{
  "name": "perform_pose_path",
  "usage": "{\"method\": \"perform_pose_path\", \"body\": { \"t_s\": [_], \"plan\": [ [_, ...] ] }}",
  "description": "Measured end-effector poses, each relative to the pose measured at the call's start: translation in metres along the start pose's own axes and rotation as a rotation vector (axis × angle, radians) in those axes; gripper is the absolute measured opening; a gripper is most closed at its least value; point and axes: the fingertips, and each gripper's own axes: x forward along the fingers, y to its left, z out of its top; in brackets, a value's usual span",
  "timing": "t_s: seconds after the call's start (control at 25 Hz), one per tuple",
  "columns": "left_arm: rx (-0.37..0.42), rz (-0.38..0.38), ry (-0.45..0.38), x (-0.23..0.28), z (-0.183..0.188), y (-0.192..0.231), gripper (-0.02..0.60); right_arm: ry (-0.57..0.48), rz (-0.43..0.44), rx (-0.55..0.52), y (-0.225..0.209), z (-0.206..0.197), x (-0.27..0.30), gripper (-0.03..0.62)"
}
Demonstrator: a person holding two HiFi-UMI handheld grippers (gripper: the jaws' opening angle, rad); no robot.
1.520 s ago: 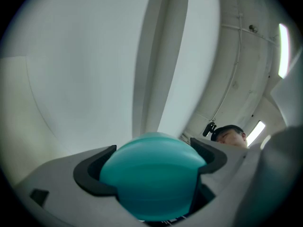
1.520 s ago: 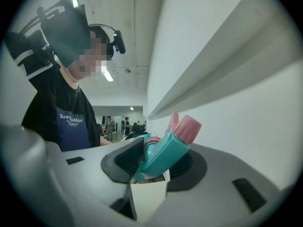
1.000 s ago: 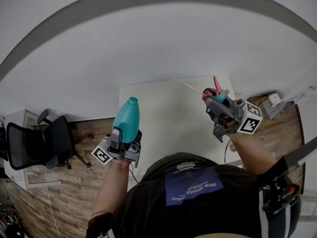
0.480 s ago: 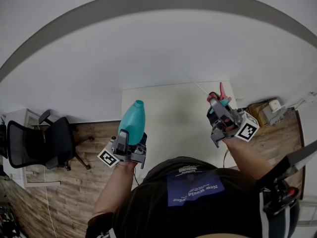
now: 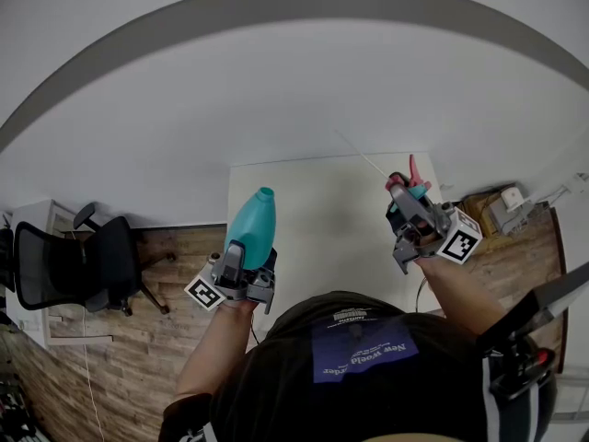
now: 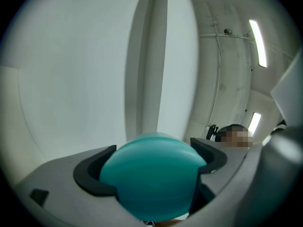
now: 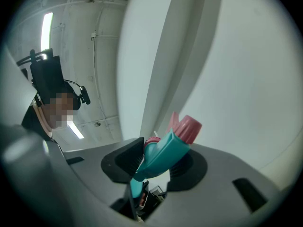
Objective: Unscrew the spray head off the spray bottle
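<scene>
The teal spray bottle (image 5: pixel 252 230) has no head on it and points up and away from me, its open neck at the top. My left gripper (image 5: pixel 241 263) is shut on the bottle's body, which fills the space between the pads (image 6: pixel 90 171) as a round teal bulk (image 6: pixel 154 174). The teal spray head (image 5: pixel 408 184) with its pink nozzle and trigger is apart from the bottle, off to the right. My right gripper (image 5: pixel 411 208) is shut on the spray head (image 7: pixel 163 150), whose pink nozzle (image 7: pixel 189 128) sticks out past the pads, and a thin dip tube (image 5: pixel 361 157) trails up-left from it.
A white table (image 5: pixel 322 228) lies below both grippers over a wood-look floor. A black office chair (image 5: pixel 78 265) stands at the left. A small box with a white device (image 5: pixel 502 201) sits on the floor at the right.
The left gripper with the bottle has drifted down and right in the head view. The right gripper with the spray head has shifted slightly right and tilted; the two parts stay apart.
</scene>
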Motion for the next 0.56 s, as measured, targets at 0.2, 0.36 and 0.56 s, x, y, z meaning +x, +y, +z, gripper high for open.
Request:
{"method": "perform_pose_path", "body": {
  "t_s": [0.2, 0.36, 0.56],
  "plan": [
    [0.003, -0.001, 0.004, 0.0024, -0.0012, -0.0013, 0.500, 0.005, 0.009, -0.006, 0.0022, 0.0001, 0.0013, 0.132],
    [0.008, 0.001, 0.010, 0.0028, -0.0015, -0.0018, 0.500, 0.009, 0.013, -0.009, 0.0036, 0.0001, 0.0019, 0.132],
    [0.014, 0.002, 0.015, 0.0030, -0.0017, -0.0032, 0.500, 0.012, 0.009, -0.015, 0.0034, 0.0013, 0.0005, 0.132]
  ]
}}
